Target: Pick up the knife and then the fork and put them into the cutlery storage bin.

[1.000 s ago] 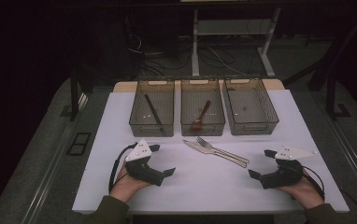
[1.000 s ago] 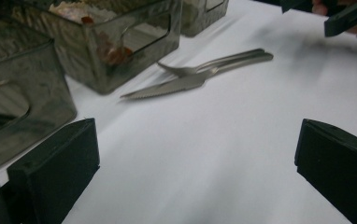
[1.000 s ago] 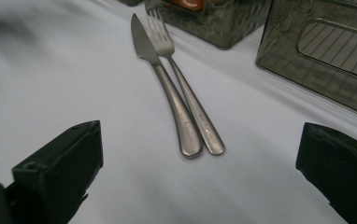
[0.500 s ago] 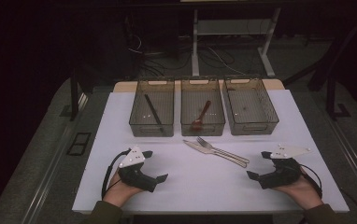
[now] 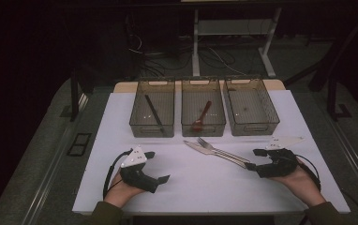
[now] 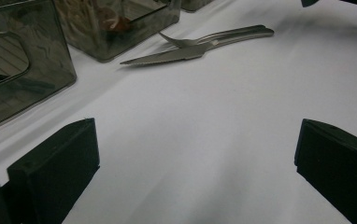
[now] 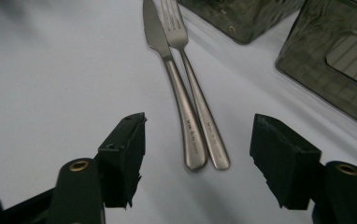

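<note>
Closing right gripper [image 7: 197, 158] flanking knife [image 7: 176, 98], fork [image 7: 200, 112] handles, blade tip cropped

in your left gripper view the nearest bin [image 6: 17, 70] is cut off by the left and top edges, and the reddish thing [image 6: 116, 23] behind the next bin's [image 6: 120, 32] smoky wall is too blurred to name. your right gripper view clips the knife [image 7: 172, 79] and fork [image 7: 195, 102] at the top edge, tips out of frame. from the high view, your forearms run off the bottom.
</note>
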### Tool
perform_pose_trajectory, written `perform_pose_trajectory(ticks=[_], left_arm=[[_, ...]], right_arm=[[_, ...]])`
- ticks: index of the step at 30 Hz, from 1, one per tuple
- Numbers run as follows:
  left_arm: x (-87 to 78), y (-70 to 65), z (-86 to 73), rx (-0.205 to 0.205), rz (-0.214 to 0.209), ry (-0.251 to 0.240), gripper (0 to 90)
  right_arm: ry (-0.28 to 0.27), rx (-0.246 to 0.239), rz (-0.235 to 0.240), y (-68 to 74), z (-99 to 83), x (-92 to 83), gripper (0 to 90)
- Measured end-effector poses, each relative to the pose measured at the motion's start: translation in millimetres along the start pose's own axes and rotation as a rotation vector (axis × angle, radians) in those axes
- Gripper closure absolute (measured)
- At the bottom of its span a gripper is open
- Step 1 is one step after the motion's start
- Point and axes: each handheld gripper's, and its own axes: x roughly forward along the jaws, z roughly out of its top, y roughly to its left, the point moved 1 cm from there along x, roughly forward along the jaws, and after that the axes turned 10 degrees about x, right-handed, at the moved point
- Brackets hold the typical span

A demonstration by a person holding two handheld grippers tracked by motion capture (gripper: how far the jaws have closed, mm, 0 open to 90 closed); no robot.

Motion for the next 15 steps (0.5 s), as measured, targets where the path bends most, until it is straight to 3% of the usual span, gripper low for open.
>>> perform_pose_trajectory(ticks=[7, 15], left_arm=[[2.8, -2.7, 0.6, 0.003, -0.013, 0.01, 0.0], [2.3, -2.1, 0.6, -0.004, -0.023, 0.009, 0.0]], right_arm=[[0.057, -0.025, 0.036, 0.1, 15.1, 9.6, 44.3], [0.081, -0.069, 0.035, -3.1, 35.7, 22.1, 51.4]])
